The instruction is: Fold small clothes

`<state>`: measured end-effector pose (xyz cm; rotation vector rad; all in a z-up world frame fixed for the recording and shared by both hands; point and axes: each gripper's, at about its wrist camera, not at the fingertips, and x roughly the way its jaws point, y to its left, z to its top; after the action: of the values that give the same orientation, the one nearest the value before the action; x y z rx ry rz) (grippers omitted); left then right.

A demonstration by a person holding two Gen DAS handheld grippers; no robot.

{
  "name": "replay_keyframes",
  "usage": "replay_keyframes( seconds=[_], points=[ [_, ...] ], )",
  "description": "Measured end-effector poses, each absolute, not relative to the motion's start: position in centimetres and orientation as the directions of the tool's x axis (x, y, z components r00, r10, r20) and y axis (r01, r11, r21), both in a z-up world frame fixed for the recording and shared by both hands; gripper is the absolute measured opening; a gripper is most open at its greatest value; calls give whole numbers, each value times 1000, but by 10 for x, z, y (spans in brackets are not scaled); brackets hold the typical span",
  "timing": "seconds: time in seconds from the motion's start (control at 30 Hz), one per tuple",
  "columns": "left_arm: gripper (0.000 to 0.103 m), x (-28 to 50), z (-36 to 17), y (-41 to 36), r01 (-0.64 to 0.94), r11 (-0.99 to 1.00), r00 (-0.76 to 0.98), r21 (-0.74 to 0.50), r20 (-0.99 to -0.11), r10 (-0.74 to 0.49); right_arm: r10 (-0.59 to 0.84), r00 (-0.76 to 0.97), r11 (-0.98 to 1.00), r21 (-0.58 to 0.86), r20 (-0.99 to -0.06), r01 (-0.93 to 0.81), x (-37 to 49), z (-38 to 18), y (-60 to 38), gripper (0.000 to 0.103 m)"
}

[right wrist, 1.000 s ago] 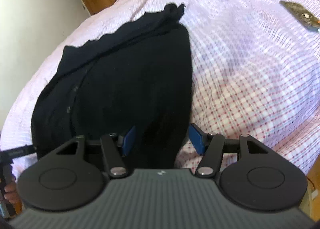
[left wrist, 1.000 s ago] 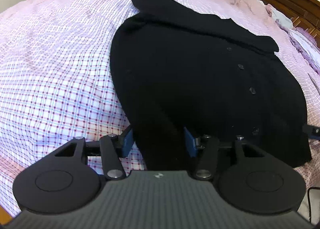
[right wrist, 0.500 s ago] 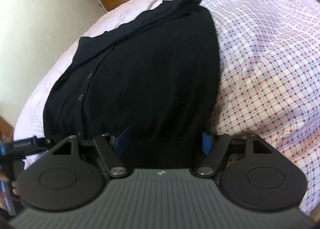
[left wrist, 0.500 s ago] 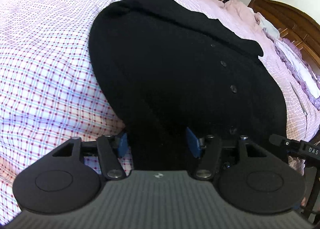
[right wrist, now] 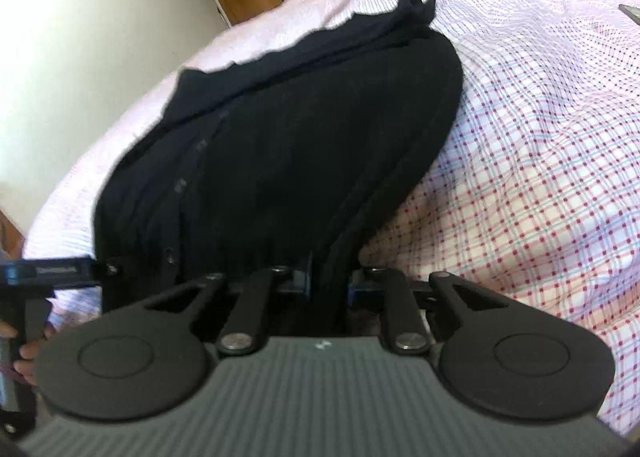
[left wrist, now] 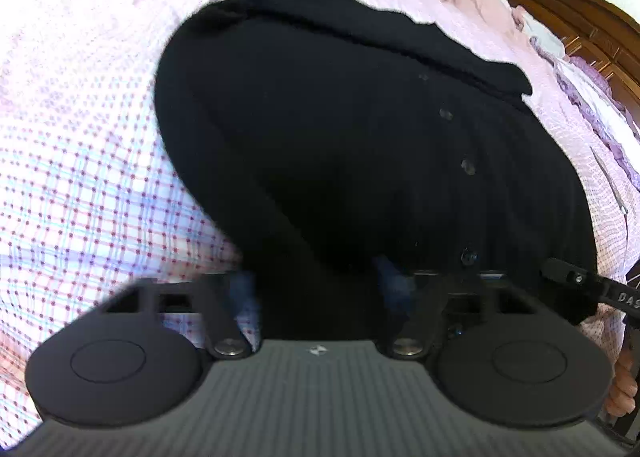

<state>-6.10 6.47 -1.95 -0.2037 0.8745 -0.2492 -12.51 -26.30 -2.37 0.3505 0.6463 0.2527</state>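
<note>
both the left gripper (left wrist: 316, 281) and the right gripper (right wrist: 329, 281) are closing on the near hem of the black cardigan (left wrist: 360, 145), with cloth between the jaws, probably to fold it away over the checked bedsheet (left wrist: 88, 193).

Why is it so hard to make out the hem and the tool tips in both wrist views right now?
Left wrist view: motion blur smears the left tool, closing with cloth between its blue pads; the black cardigan shows little texture. Right wrist view: the right tool, pinching the hem, is sharper, but fisheye bends the checked bedsheet.
</note>
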Motion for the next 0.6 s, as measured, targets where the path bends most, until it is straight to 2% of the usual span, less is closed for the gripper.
replay_keyframes(
  seconds=[0.03,0.1,0.17,0.27,0.6],
  points=[
    [22,-60,-17,66,138,945,616,-296,-721,-316,352,780,904,405,-517,-140,-127,-19,-265,16],
    [16,-59,-12,71,133,929,622,-347,-700,-350,388,799,883,432,-459,-181,-129,-9,-268,16],
    [14,-57,-5,74,139,915,636,-380,-674,-376,419,814,860,464,-402,-214,-129,2,-273,10],
    [14,-54,9,74,166,903,669,-396,-628,-398,431,835,842,487,-342,-235,-121,19,-280,10],
    [14,-4,61,74,194,911,750,-365,-543,-377,419,870,823,513,-260,-243,-81,47,-297,9]
  ],
)
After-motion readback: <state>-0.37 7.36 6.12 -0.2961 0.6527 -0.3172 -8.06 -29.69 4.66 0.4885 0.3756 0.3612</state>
